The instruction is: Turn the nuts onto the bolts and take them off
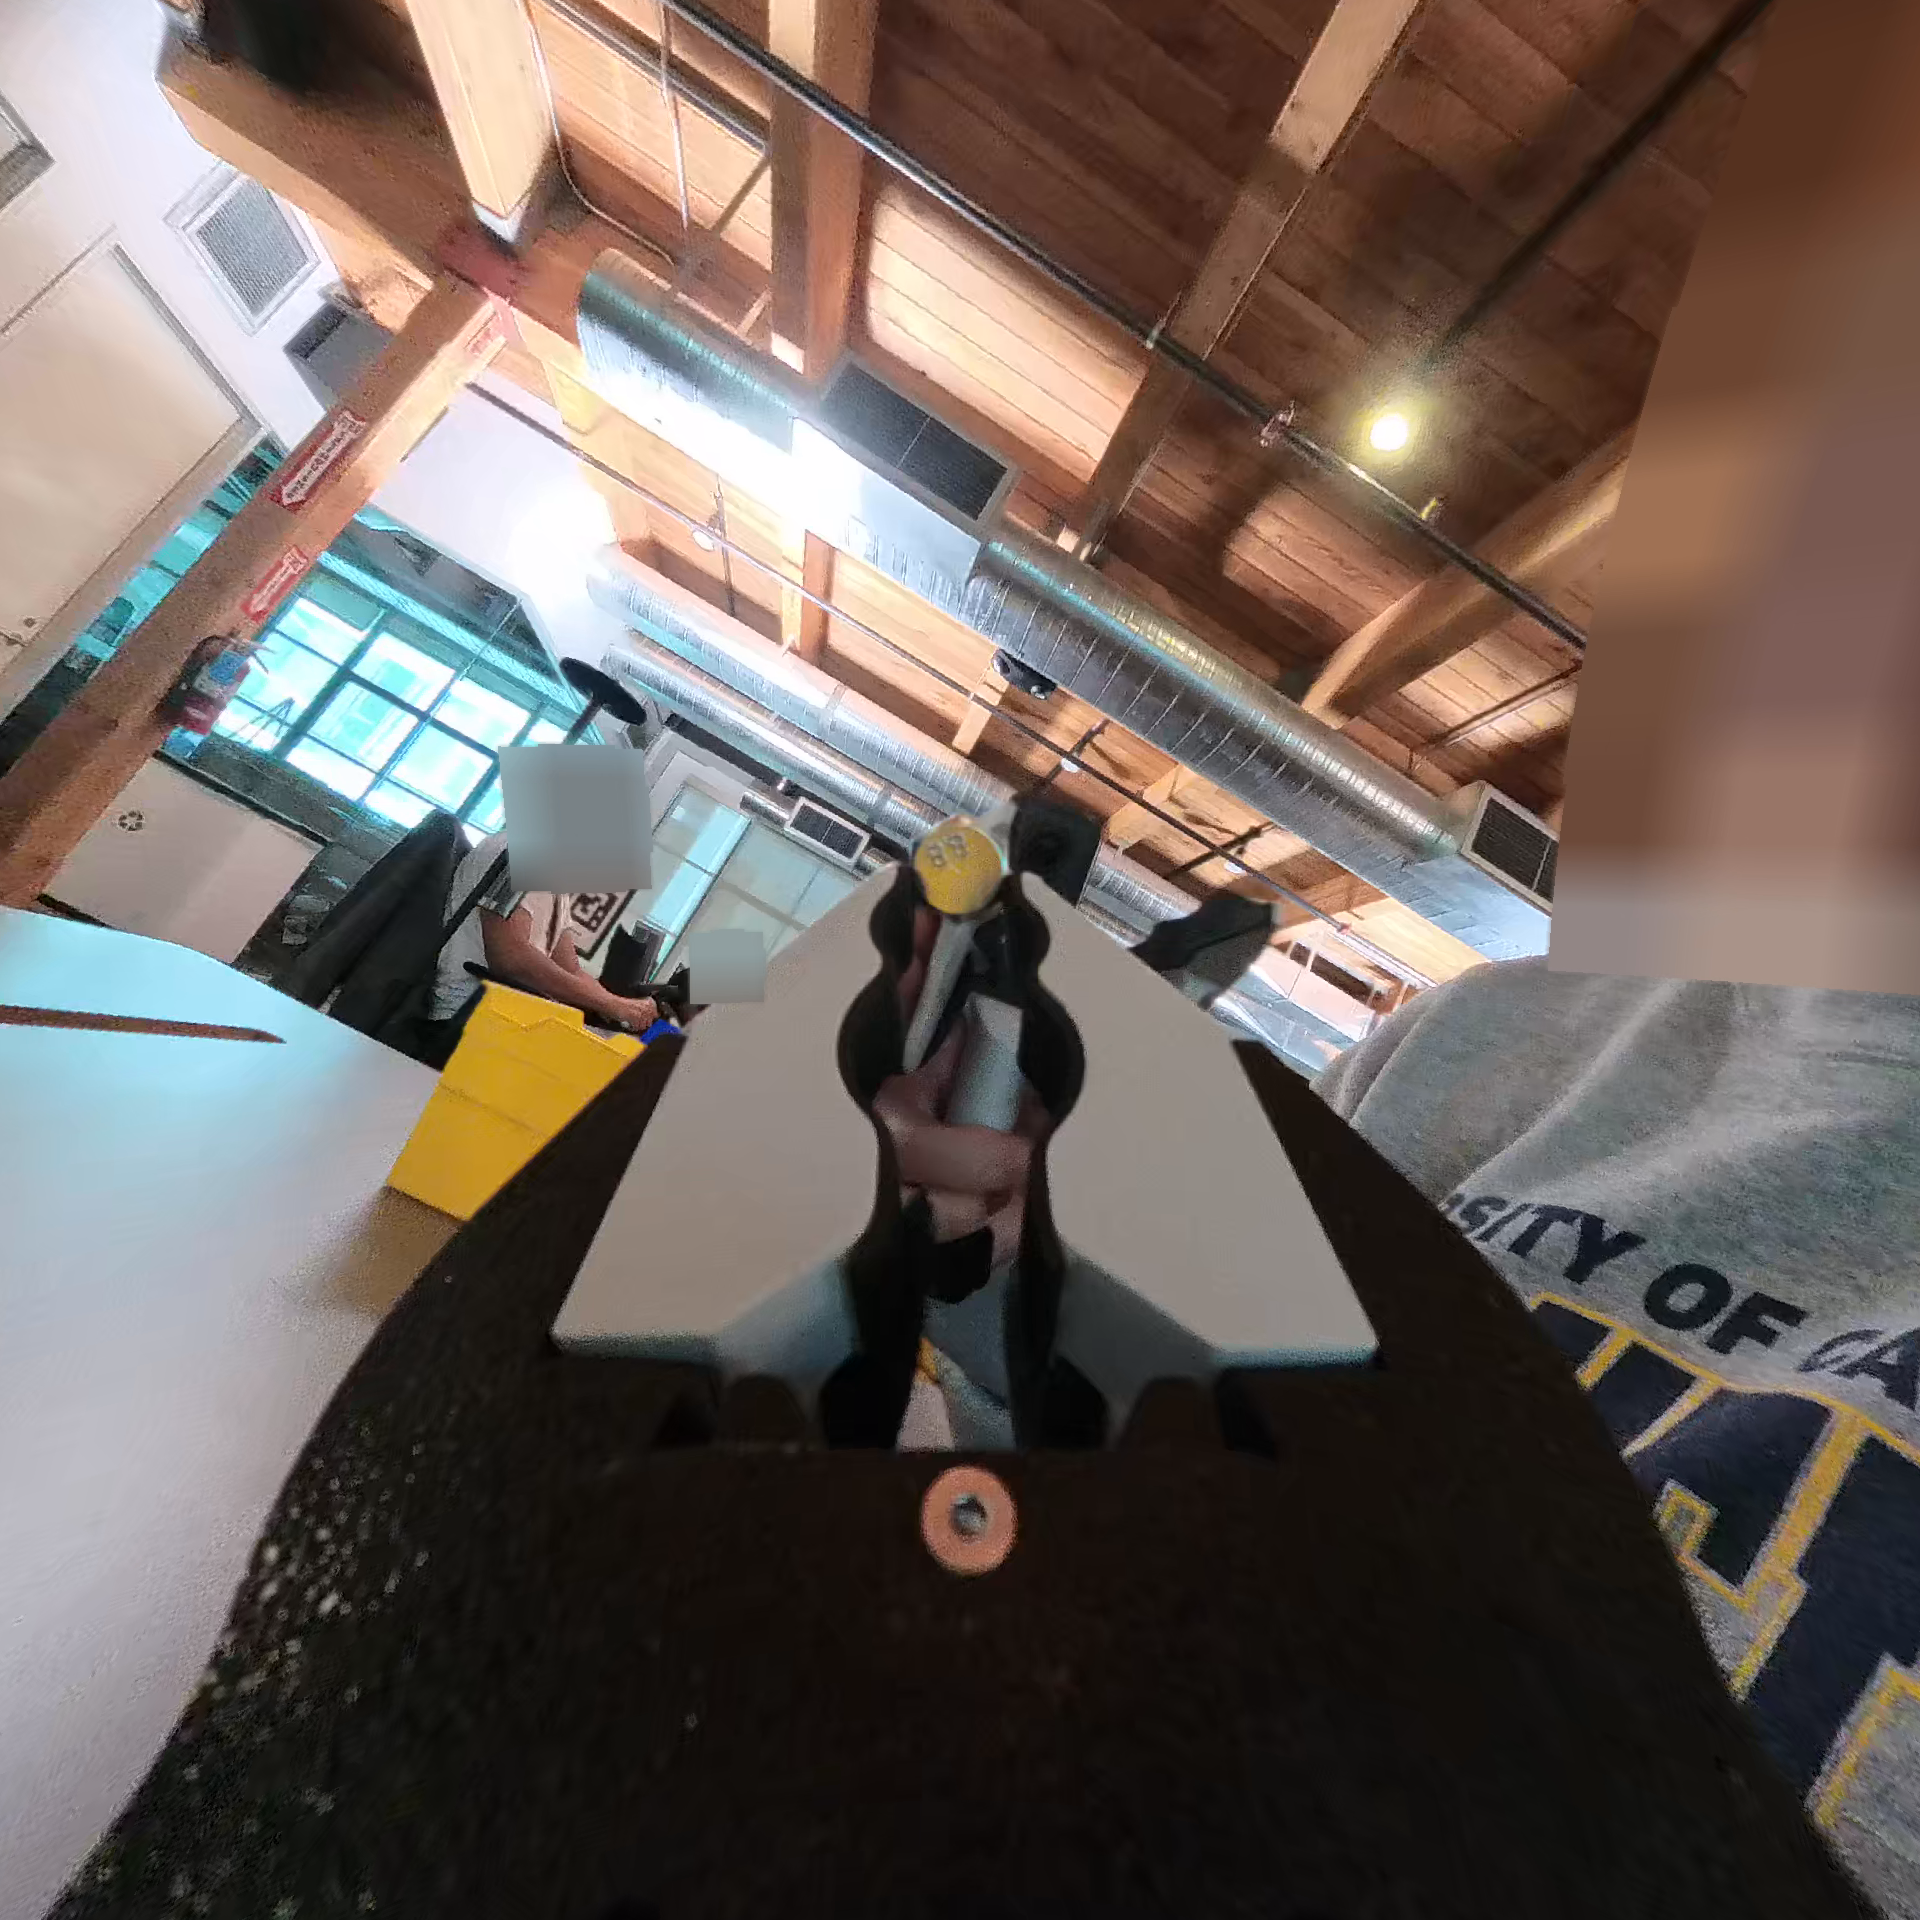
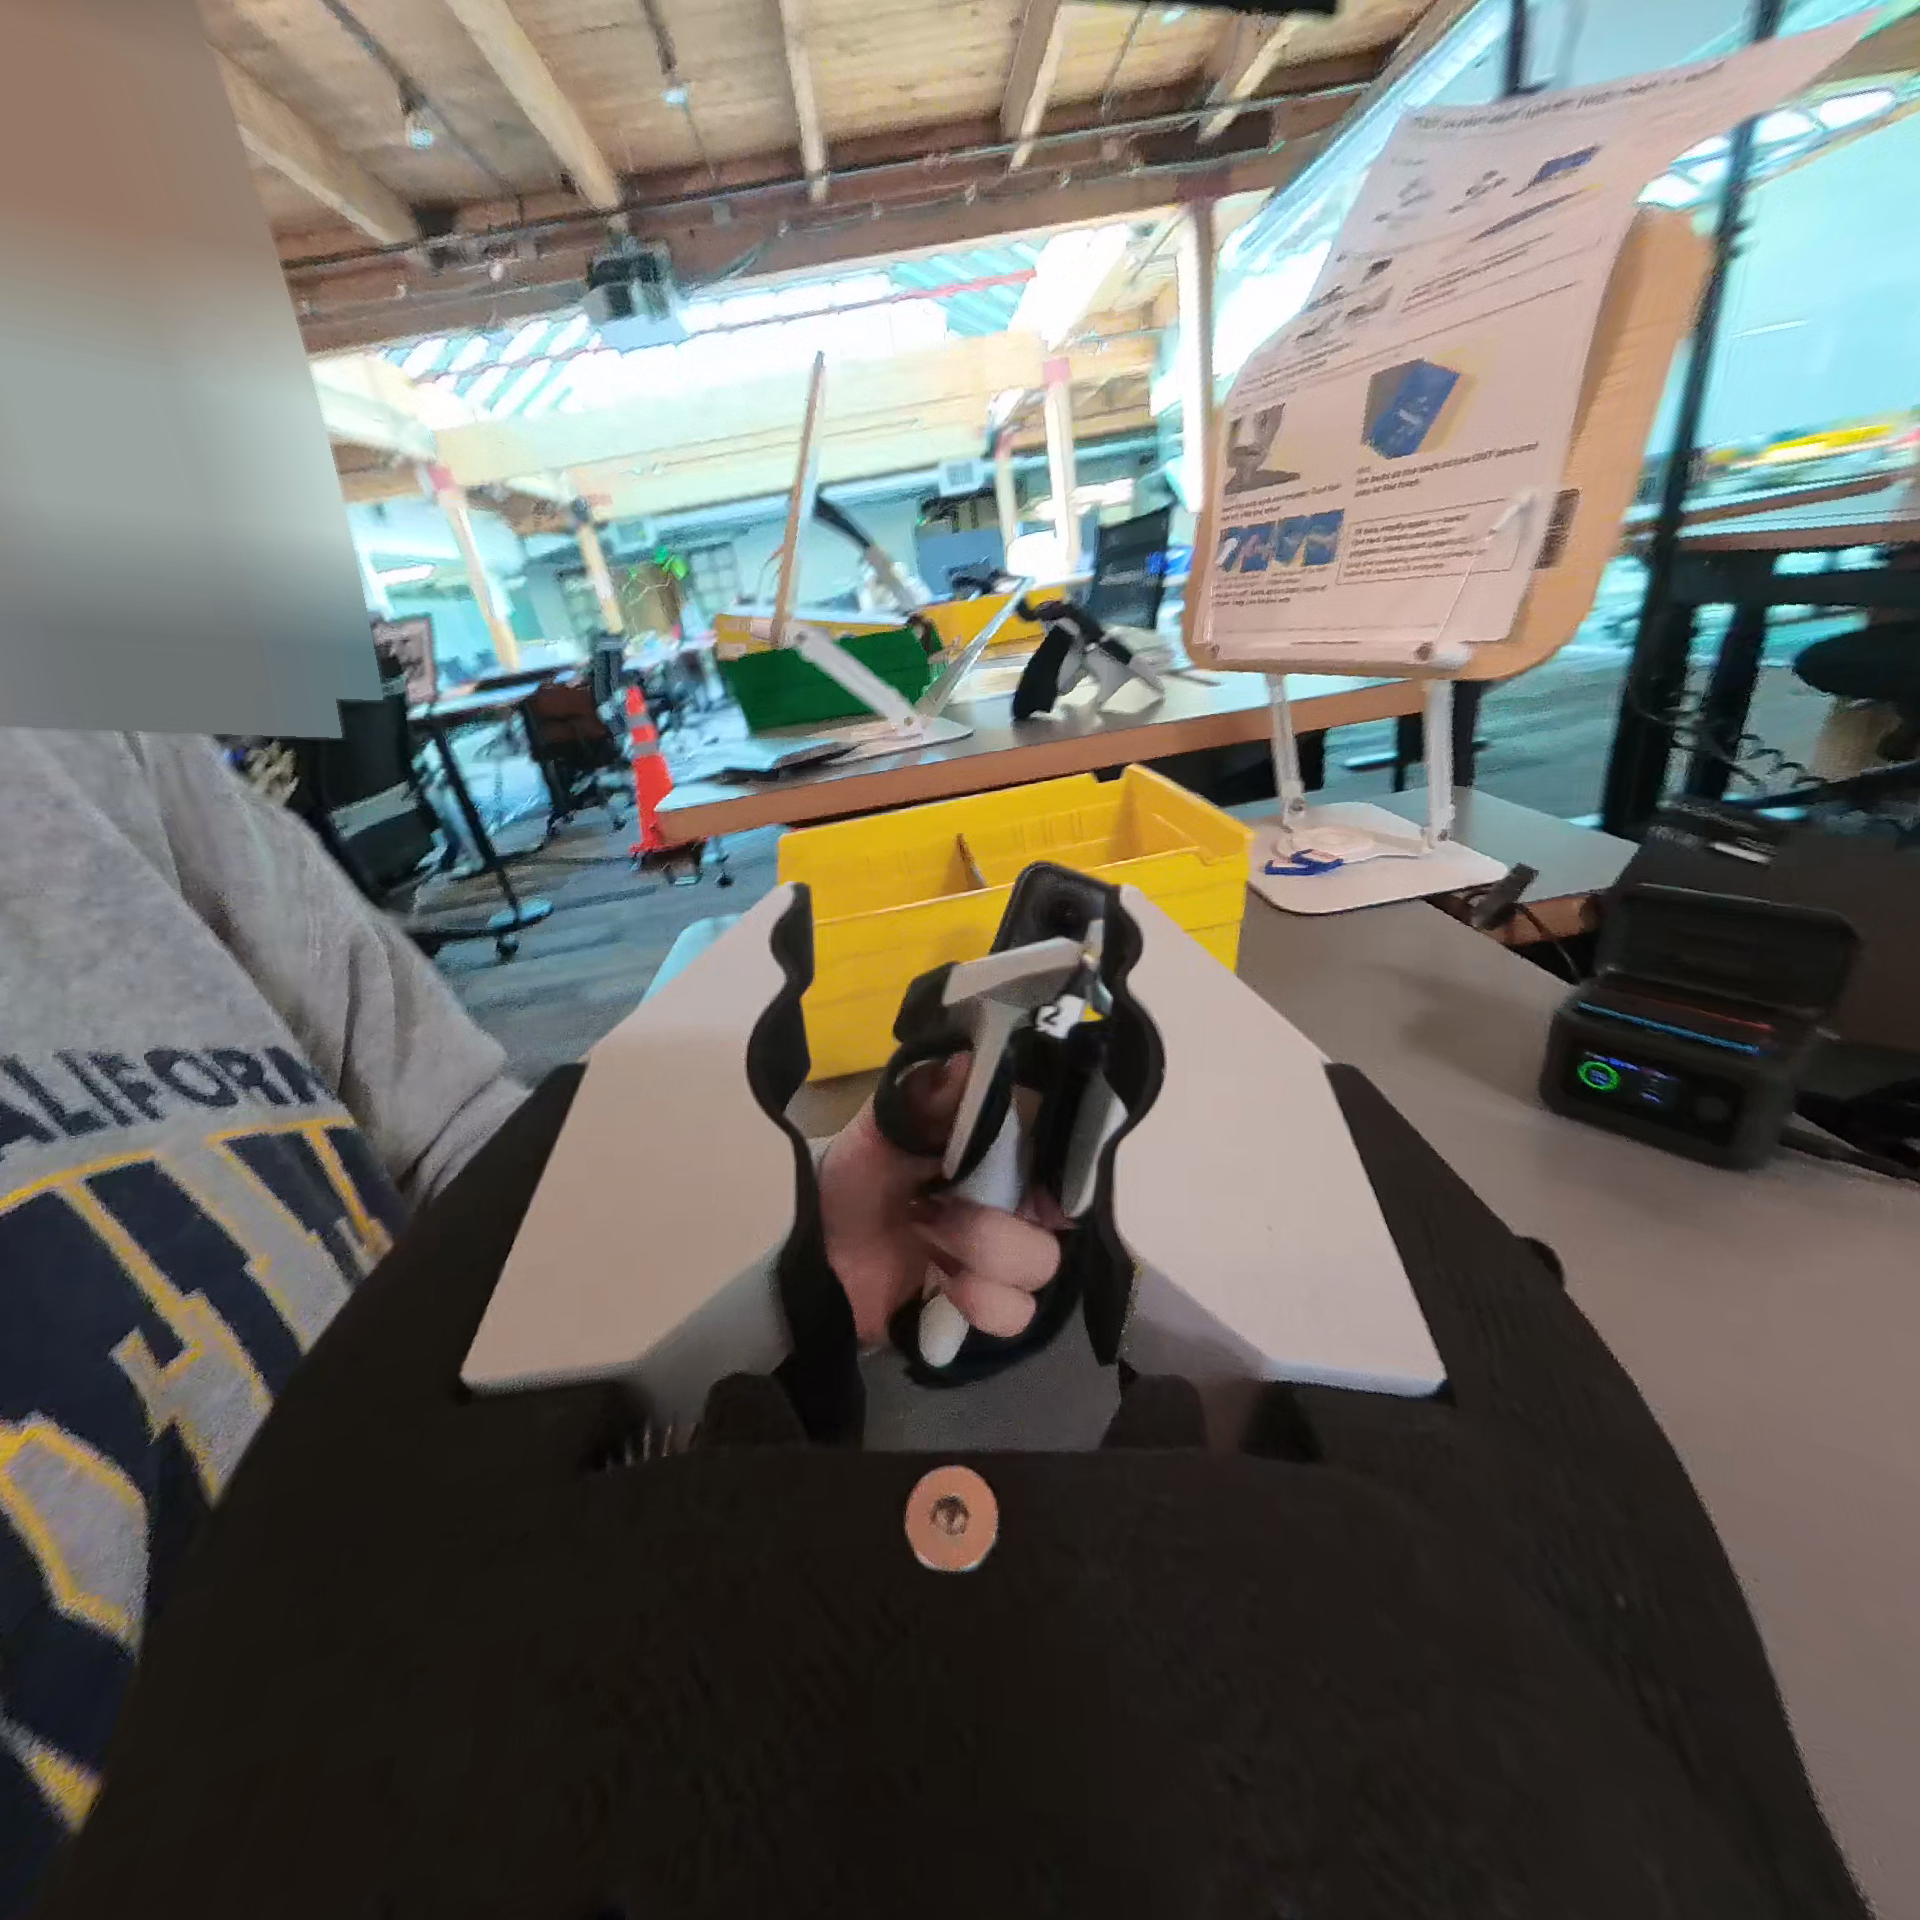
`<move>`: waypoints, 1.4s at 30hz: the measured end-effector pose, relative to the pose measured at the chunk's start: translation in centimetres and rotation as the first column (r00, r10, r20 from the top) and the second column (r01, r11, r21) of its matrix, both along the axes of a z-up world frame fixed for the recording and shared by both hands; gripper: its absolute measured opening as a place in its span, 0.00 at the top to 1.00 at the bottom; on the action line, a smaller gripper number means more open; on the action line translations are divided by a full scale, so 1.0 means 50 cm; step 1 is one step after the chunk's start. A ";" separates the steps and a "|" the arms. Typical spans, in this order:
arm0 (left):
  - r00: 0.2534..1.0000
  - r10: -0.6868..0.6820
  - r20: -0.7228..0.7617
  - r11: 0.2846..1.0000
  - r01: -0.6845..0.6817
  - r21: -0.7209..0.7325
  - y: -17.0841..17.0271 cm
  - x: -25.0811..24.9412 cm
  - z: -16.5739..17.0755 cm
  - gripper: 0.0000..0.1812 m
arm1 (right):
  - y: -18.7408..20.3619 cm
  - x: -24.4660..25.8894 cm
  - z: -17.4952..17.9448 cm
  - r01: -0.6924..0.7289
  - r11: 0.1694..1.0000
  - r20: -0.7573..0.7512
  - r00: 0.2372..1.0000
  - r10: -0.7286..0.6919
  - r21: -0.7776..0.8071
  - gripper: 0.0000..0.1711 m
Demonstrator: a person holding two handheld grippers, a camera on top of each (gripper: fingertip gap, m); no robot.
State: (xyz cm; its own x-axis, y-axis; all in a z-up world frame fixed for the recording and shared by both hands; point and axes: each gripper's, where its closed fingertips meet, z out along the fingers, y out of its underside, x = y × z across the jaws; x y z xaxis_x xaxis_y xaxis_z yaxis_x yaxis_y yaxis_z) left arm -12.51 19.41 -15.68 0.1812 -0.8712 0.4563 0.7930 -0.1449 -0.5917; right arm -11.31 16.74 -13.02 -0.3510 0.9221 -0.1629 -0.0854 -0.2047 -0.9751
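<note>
My left gripper (image 1: 958, 885) is shut on a bolt (image 1: 956, 868) with a yellow head, held at the fingertips and raised toward the ceiling. In the right wrist view the left gripper (image 2: 1081, 966) sits in a hand (image 2: 935, 1236), between my right gripper's fingers, with the bolt (image 2: 1091, 948) at its tip. My right gripper (image 2: 958, 902) is open, with a wide gap between its fingers, and the bolt lies close to its right pad. Part of the right gripper's black body (image 1: 1055, 844) shows just behind the bolt. I cannot make out a nut.
A yellow bin (image 2: 1164, 831) stands on the grey table (image 2: 1558, 1351) just beyond the grippers; it also shows in the left wrist view (image 1: 499, 1101). A black open case (image 2: 1704, 1039) sits at the right. A paper sheet on a stand (image 2: 1434, 416) rises behind. A person's grey sweatshirt (image 2: 156, 935) is at the left. My two grippers' fingertips are within a few centimetres of each other.
</note>
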 end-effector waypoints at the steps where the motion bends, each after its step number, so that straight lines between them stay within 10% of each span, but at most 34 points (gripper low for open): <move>1: 1.000 -0.002 0.011 1.000 0.002 0.003 -0.001 -0.002 0.001 0.92 | 0.012 0.001 0.002 0.029 0.999 -0.013 0.999 -0.029 -0.026 0.68; 20: 0.961 -0.201 0.189 0.979 0.195 0.051 -0.019 0.020 0.016 0.92 | 0.034 -0.007 -0.004 0.235 0.957 -0.160 0.965 -0.209 0.169 0.91; 31: 0.972 -0.160 -0.173 0.985 0.147 -0.085 0.001 0.072 -0.035 0.89 | 0.053 0.016 -0.035 0.054 0.989 0.112 0.991 -0.070 0.137 0.91; 39: 0.956 -0.214 -0.199 0.977 0.213 -0.026 -0.025 0.091 -0.024 0.91 | 0.025 0.022 -0.024 -0.026 0.992 0.095 0.995 0.015 0.121 0.91; 42: 0.969 -0.221 -0.109 0.974 0.224 0.017 -0.033 0.076 -0.003 0.92 | 0.026 0.017 -0.005 0.011 0.993 0.012 1.000 -0.013 0.120 0.75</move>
State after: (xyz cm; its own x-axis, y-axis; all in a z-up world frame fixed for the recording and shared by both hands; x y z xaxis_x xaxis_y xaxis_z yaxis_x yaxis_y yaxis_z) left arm -8.70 17.76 -15.83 0.0267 -0.9078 0.4186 0.6757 -0.2923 -0.6768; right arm -10.44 18.03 -13.25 -0.3386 0.9393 -0.0546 -0.0750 -0.0848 -0.9936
